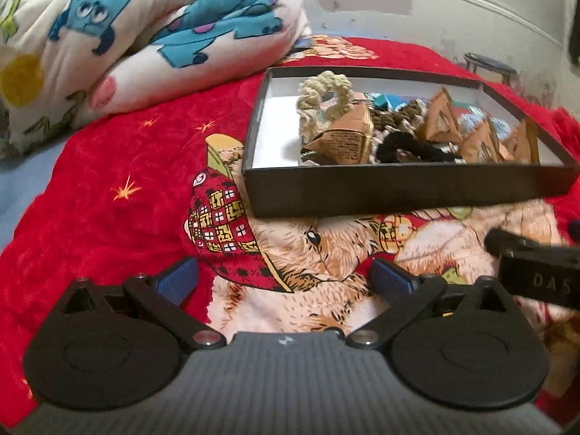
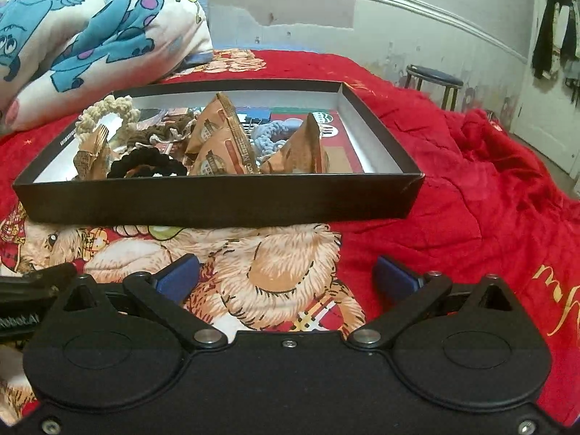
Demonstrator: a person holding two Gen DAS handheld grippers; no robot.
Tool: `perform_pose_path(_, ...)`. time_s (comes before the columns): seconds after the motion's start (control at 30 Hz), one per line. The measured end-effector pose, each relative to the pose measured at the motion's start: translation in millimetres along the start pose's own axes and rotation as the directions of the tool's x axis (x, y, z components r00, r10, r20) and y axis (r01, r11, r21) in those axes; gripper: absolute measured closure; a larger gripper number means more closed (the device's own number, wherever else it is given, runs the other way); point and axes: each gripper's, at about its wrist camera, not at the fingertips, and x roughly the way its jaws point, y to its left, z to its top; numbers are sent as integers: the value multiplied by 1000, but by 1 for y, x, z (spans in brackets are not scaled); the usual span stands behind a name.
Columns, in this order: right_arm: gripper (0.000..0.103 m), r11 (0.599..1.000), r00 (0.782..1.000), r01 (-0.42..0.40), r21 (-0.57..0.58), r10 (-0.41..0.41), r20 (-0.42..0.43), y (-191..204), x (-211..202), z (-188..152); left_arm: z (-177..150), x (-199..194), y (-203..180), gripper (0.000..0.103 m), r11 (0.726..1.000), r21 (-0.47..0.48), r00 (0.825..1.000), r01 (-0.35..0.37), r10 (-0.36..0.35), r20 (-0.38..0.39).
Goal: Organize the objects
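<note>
Both grippers hang spread apart and empty above the red blanket (image 2: pixel 453 181): the left gripper (image 1: pixel 286 279) over its printed bear, the right gripper (image 2: pixel 286 275) just beside it, each with blue pads (image 2: pixel 179 277) well apart. Beyond them a shallow black box (image 2: pixel 217 199) with a white lining rests on the blanket. Inside lie several tan triangular packets (image 2: pixel 297 148), a cream scrunchie (image 1: pixel 322 98) at the far left, a black scrunchie (image 2: pixel 148 165) against the near wall, a brown one (image 2: pixel 163 130) and a pale blue one (image 2: pixel 268 132) among them. A cartoon-monster comforter (image 1: pixel 145 25) is bunched at the far left. A dark stool (image 2: pixel 433 81) stands by the wall at the far right.
</note>
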Motion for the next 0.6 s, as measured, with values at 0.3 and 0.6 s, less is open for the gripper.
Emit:
perform_pose_path(0.3, 0, 1000, 1000, 5, -6, -5, 6, 2, 0, -1, -3, 2, -1, 0, 1000, -3, 999, -3, 3, 43)
perform_pose_path(0.6, 0, 1000, 1000, 5, -6, -5, 12, 2, 0, -2, -5, 2, 0, 0, 1000, -3, 999, -3, 3, 53)
